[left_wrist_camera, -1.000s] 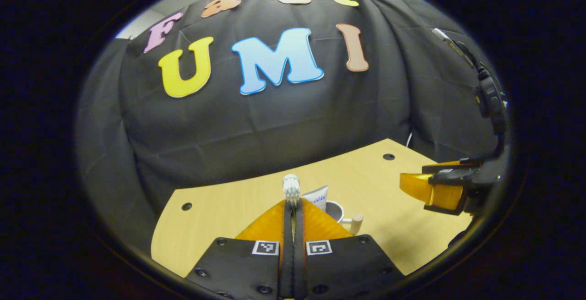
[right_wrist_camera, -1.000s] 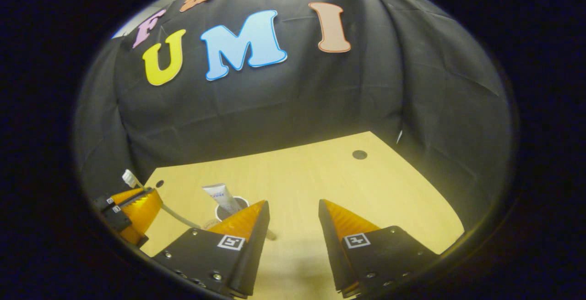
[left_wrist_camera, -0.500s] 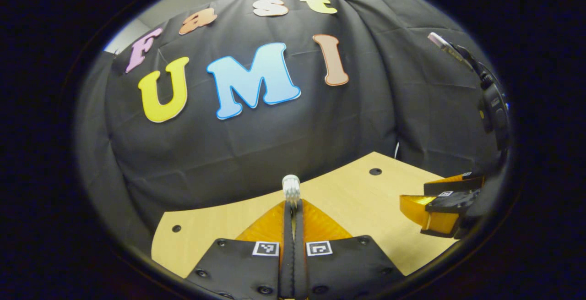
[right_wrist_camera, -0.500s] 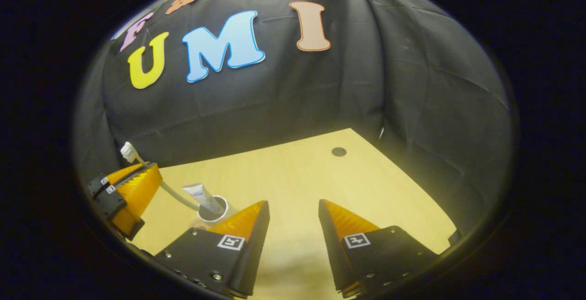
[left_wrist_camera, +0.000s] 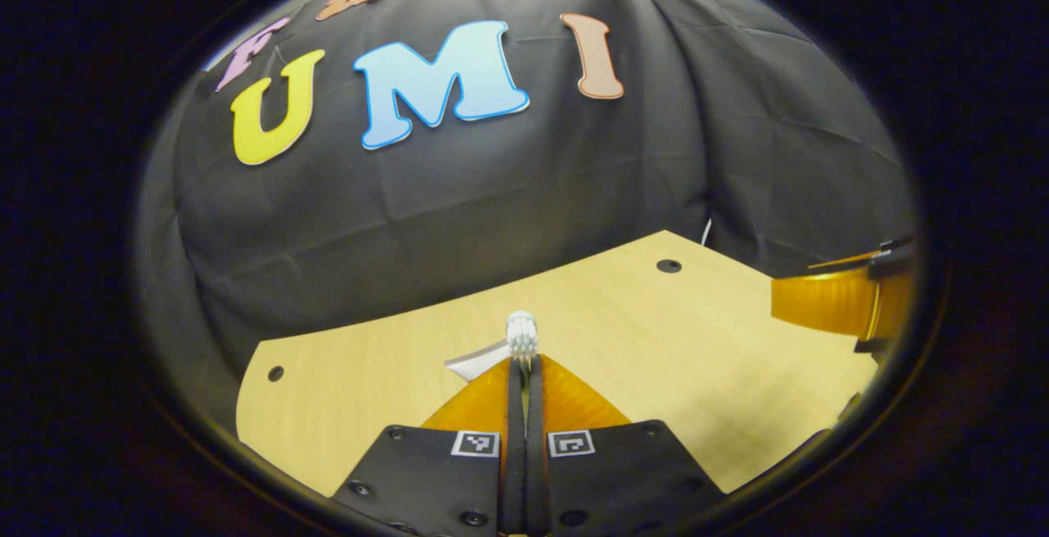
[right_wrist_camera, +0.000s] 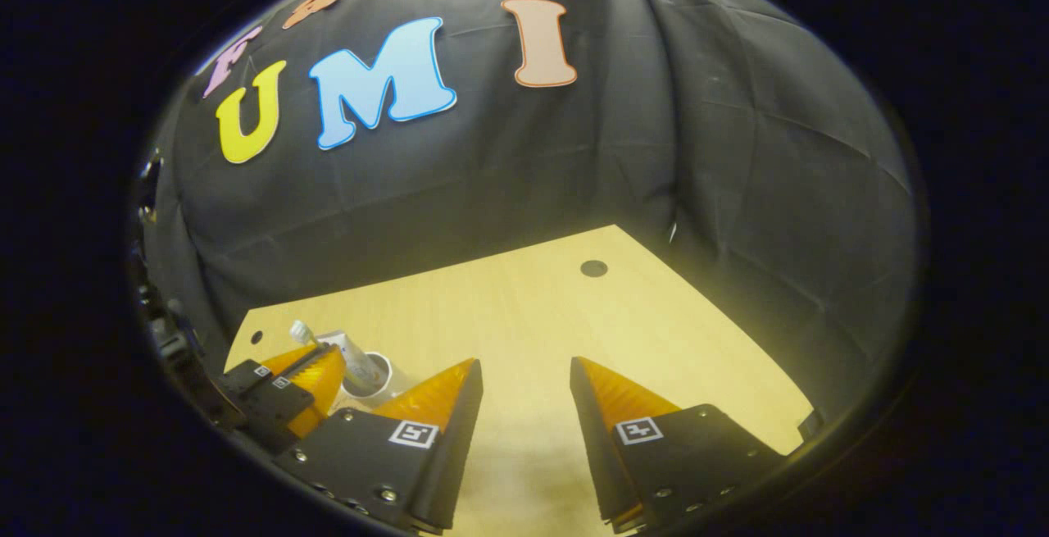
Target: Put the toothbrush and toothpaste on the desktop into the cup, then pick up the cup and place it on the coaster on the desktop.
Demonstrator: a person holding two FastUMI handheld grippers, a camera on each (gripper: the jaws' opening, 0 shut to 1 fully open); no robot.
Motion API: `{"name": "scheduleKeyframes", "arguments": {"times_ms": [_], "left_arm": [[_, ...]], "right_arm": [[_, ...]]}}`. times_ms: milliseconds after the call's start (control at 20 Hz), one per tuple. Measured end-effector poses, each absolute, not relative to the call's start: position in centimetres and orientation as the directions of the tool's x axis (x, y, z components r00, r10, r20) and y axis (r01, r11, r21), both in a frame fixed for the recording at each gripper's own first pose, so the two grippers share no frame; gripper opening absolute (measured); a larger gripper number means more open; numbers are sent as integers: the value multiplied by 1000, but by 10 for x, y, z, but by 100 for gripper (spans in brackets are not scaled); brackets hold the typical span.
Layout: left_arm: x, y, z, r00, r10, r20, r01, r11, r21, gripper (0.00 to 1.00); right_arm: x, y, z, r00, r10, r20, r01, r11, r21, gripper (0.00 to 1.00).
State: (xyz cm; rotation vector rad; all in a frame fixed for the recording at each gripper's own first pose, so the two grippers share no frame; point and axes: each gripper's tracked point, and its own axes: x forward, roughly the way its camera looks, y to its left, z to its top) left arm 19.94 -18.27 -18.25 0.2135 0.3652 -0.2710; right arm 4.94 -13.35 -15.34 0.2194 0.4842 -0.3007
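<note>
Both tongs differ: left tongs [left_wrist_camera: 524, 361] clamp the toothbrush [left_wrist_camera: 521, 334] upright over the cup [right_wrist_camera: 370, 375] (toothpaste [right_wrist_camera: 354, 355] already inside); right tongs [right_wrist_camera: 524, 385] wait spread wide, just beside, above the bench [right_wrist_camera: 524, 307].

No readable text: the square coded markers [left_wrist_camera: 475, 443] carry only black-and-white patterns.
</note>
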Motion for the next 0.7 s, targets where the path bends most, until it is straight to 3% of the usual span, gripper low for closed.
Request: {"name": "scheduleKeyframes", "arguments": {"times_ms": [500, 700], "left_arm": [[204, -176, -212, 869, -206, -450, 295, 946, 136, 7], [200, -179, -212, 864, -213, -457, 298, 947, 122, 21]], "right_arm": [[49, -136, -158, 835, -227, -502, 343, 927, 151, 64], [49, -133, -157, 838, -215, -502, 335, 929, 161, 63]]}}
